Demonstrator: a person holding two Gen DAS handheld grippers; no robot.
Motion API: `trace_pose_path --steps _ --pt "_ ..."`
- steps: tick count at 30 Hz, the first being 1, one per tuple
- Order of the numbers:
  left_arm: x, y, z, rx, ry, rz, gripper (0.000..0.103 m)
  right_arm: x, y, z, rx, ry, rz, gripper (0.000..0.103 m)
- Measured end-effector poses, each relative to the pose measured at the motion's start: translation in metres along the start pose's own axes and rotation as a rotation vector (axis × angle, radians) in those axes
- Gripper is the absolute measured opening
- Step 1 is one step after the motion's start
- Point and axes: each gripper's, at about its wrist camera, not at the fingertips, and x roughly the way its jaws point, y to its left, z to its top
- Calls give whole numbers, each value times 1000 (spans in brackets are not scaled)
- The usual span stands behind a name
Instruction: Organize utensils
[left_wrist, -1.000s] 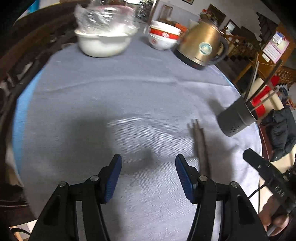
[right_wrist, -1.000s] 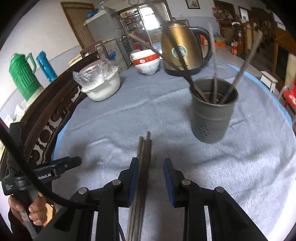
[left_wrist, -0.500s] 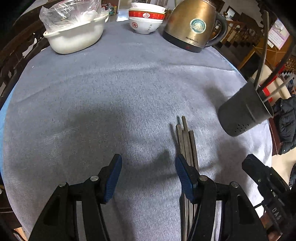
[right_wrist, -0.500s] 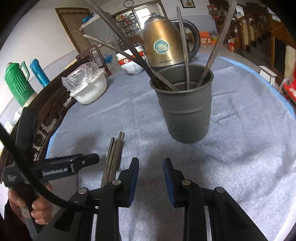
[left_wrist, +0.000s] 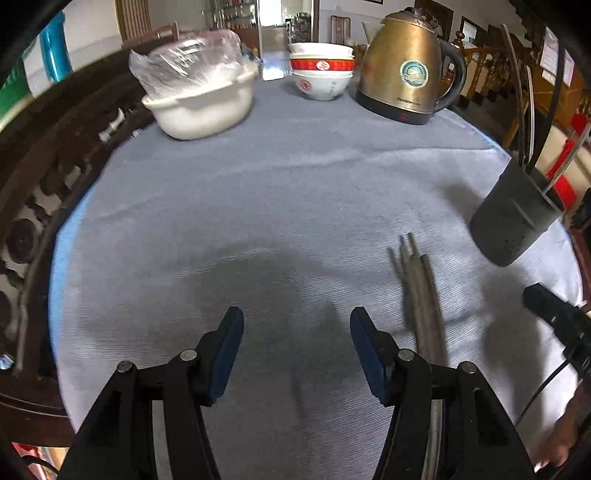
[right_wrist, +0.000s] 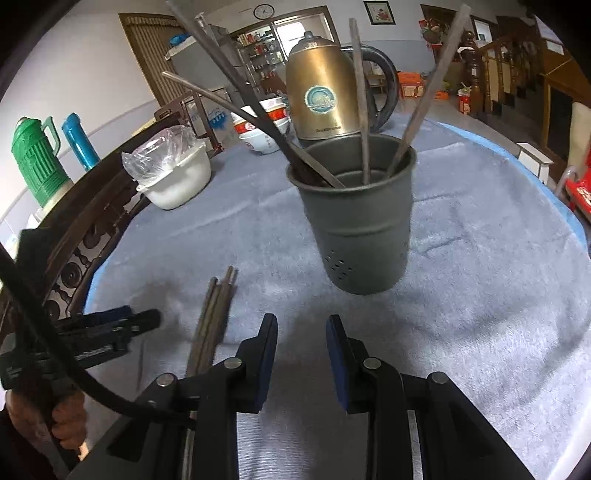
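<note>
Grey cloth (left_wrist: 295, 192) covers the round table, bare and roomy ahead of the left gripper (left_wrist: 296, 332), whose jaws are spread wide on nothing. Right gripper (right_wrist: 301, 341) is likewise parted and empty, facing the dark utensil cup (right_wrist: 360, 229) of upright chopsticks, whose tips run out of frame. Loose chopsticks (right_wrist: 214, 314) lie flat between both claws, their near ends hidden under the gripper frames.
</note>
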Motion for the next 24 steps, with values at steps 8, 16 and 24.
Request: trace_pose_path --steps 8,16,24 --pt "-63 1 -3 -6 -126 66 70 -48 19 7 -75 -114 -11 31" --pt "-135 -3 3 -28 -264 88 71 -129 44 15 -132 -320 -70 58" --pt "-197 -16 -9 -26 -366 111 71 -184 59 12 -132 -403 -118 58"
